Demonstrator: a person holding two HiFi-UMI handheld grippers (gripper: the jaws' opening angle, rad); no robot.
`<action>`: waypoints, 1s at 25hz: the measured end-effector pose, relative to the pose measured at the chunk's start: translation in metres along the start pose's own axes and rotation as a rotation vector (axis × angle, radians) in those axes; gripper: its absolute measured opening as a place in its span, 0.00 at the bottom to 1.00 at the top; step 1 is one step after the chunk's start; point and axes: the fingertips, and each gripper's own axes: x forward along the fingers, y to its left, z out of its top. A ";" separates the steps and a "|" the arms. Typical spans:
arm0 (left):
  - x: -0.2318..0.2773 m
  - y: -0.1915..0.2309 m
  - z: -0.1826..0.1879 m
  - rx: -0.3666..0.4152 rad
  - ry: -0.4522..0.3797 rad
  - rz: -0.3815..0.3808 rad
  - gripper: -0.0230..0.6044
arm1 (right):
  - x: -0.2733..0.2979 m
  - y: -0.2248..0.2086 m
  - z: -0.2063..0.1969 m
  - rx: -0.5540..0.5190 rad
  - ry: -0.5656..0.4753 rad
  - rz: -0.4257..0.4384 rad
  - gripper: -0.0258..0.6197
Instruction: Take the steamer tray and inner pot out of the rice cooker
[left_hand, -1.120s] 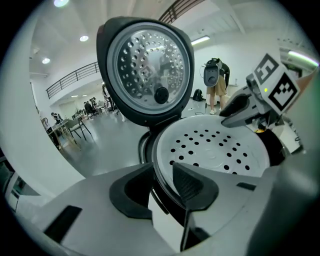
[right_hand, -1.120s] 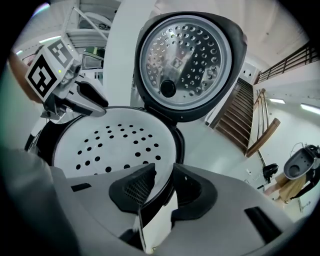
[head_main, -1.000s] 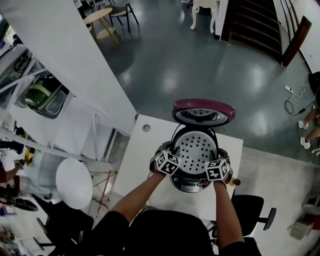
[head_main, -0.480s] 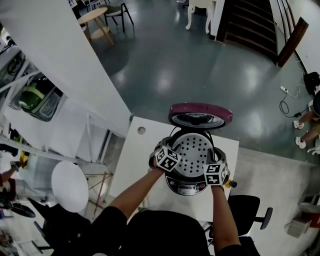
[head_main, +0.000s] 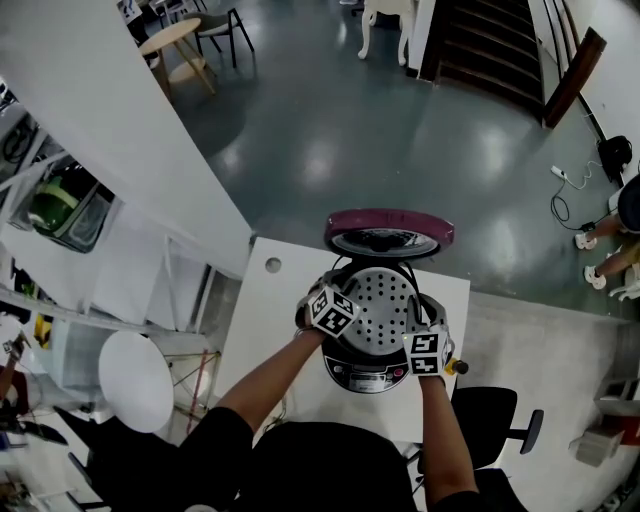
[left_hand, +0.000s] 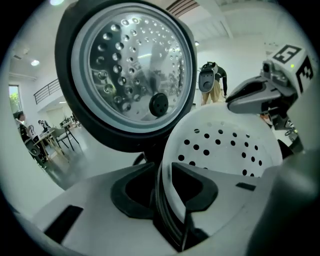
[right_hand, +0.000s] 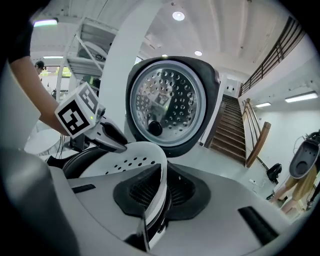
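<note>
The left tongs (left_hand: 164, 192) pinch the white rim of the steamer tray (head_main: 385, 303). Their jaws have just been closing, with the rim between the pads. The right tongs (right_hand: 161, 192) grip the opposite rim in the same way, and their jaws have also just been closing onto it.

The tray therefore spans the gap between the two tongs, held on the left and right sides of the rice cooker (head_main: 372, 374). The line between the two grips runs straight across the cooker's mouth. The tray is round, so neither hand is nearer and the load looks evenly shared.

In the head view the tray is over the cooker's opening. Whether it has cleared the rim I cannot tell. The inner pot is presumably underneath it, out of sight.

The lid (head_main: 388, 231) stands open at the far side of the cooker, close behind the tray's back edge. The lift probably has to go up and toward the person, away from the lid. There is bare bench (head_main: 268, 335) to the cooker's left.
</note>
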 end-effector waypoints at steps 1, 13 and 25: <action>0.001 0.001 0.000 -0.004 0.001 0.000 0.20 | -0.001 0.000 0.001 0.004 -0.006 0.003 0.08; 0.001 -0.004 -0.001 0.028 0.031 -0.005 0.16 | -0.014 0.010 0.021 -0.070 -0.101 0.006 0.07; -0.023 -0.002 0.021 0.006 -0.038 0.017 0.10 | -0.031 0.004 0.038 -0.037 -0.141 -0.013 0.06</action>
